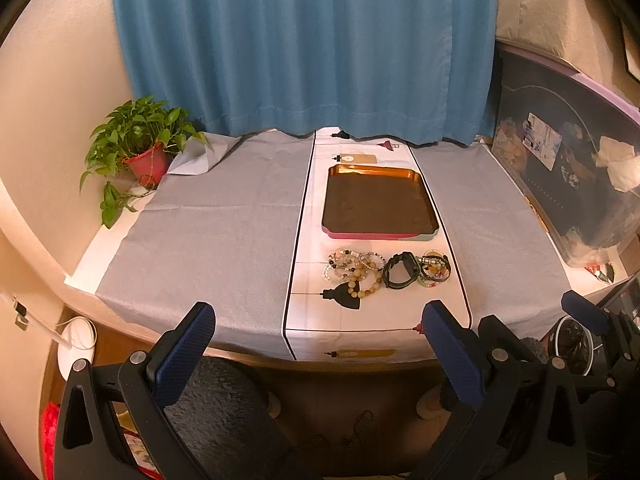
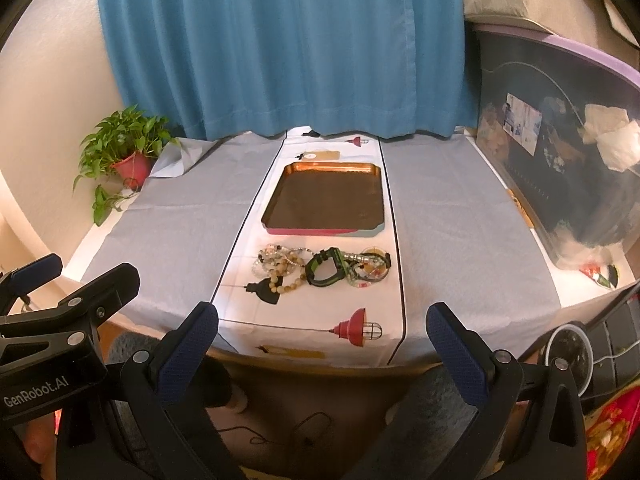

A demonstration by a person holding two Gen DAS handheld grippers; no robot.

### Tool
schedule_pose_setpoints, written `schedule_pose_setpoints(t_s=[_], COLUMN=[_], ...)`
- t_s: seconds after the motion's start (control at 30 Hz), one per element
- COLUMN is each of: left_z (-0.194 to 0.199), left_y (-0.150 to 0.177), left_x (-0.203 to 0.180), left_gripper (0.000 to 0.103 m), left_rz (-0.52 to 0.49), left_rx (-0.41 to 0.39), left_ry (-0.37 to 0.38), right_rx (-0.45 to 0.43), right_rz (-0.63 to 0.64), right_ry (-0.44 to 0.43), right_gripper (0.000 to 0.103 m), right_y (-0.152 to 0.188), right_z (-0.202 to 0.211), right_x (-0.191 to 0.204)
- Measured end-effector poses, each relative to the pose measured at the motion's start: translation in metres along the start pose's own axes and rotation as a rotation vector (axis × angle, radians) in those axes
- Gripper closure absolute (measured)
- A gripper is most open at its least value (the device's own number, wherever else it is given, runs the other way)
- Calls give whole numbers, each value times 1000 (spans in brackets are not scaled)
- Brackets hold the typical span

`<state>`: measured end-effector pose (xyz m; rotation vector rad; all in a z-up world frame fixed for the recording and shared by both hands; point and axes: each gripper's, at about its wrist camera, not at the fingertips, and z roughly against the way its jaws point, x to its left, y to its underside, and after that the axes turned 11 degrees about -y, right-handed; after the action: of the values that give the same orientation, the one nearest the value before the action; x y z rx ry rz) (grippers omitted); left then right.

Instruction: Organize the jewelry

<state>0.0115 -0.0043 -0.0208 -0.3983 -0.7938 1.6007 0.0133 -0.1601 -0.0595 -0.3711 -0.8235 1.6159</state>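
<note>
Both hand-held grippers (image 1: pixel 318 334) (image 2: pixel 322 330) released; bracelets (image 2: pixel 288 268) tangle with watch (image 2: pixel 326 270) near table's front edge, may drag together.

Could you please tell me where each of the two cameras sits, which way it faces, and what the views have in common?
Left wrist view: sits on the left gripper, off the table's near edge, facing the curtain; both fingers spread wide, the right gripper at its right.
Right wrist view: sits on the right gripper, same heading; fingers spread wide, the left gripper at its left.
Shared: the empty tray, the jewelry pile before it, the potted plant.
</note>
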Motion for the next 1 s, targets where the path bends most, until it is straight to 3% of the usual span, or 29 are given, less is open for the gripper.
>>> schedule_pose_setpoints(t_s=[1.0], left_z=[-3], left_y=[8], left_x=[3], left_gripper=[0], left_rz=[-6], left_rx=[-2], left_ry=[-7], right_rx=[11], right_rz=[7], right_ry=[-8], right_gripper=[0], right_y=[7], right_z=[0], right_x=[4])
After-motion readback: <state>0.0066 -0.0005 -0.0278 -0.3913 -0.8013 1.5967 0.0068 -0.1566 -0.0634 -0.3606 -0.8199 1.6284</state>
